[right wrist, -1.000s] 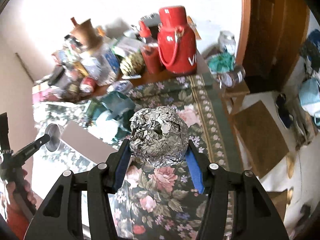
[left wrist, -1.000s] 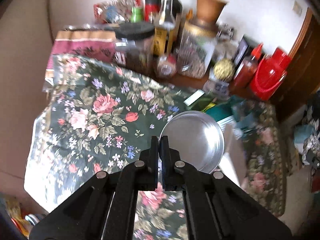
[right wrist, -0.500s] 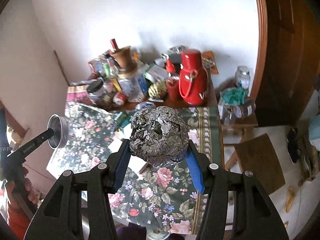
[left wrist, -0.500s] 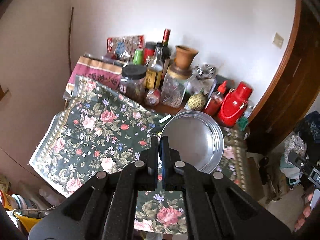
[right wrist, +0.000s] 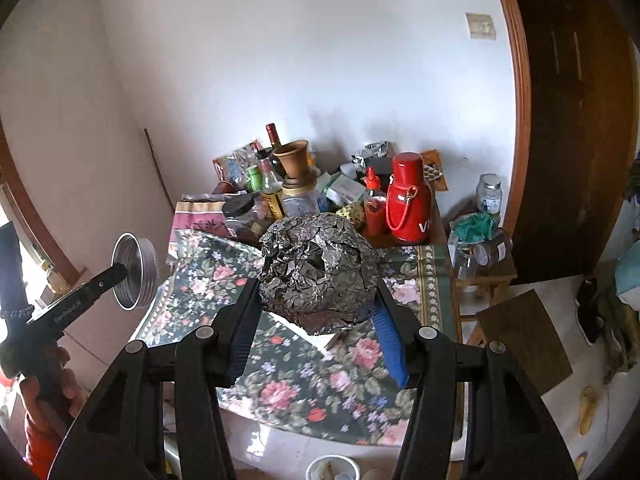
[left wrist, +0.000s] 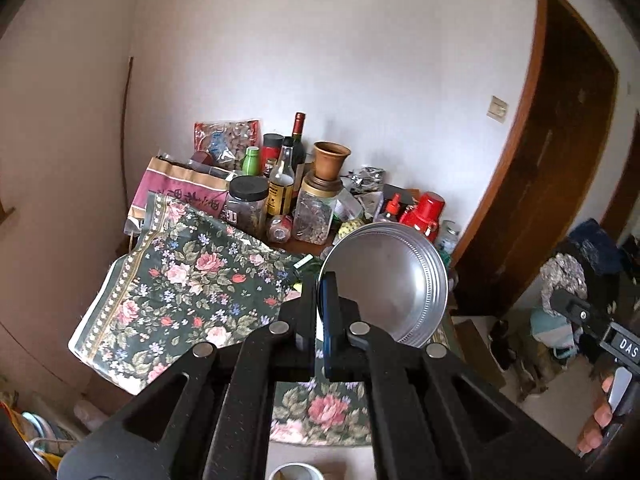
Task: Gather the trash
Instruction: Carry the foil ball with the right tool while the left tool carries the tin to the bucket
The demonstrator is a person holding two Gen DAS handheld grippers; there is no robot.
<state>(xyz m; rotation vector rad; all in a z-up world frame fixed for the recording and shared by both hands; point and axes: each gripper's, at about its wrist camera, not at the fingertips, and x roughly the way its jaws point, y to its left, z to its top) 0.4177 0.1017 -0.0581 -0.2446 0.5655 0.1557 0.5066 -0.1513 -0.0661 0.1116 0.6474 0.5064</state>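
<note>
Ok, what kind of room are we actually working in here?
Most likely a lived-in home dining or kitchen corner: a table under a floral tablecloth, crowded at the wall with jars and bottles, a red thermos, beside a wooden door.

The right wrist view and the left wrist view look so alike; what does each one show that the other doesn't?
Only the right wrist view shows the right gripper from behind, jaws clamped on the crumpled foil ball, plus a small wooden stool with jars.

Only the left wrist view shows the left gripper up close, jaws pinching the metal lid by its rim.

Both show the floral tablecloth, the red flask and the clay pot atop a jar.
</note>
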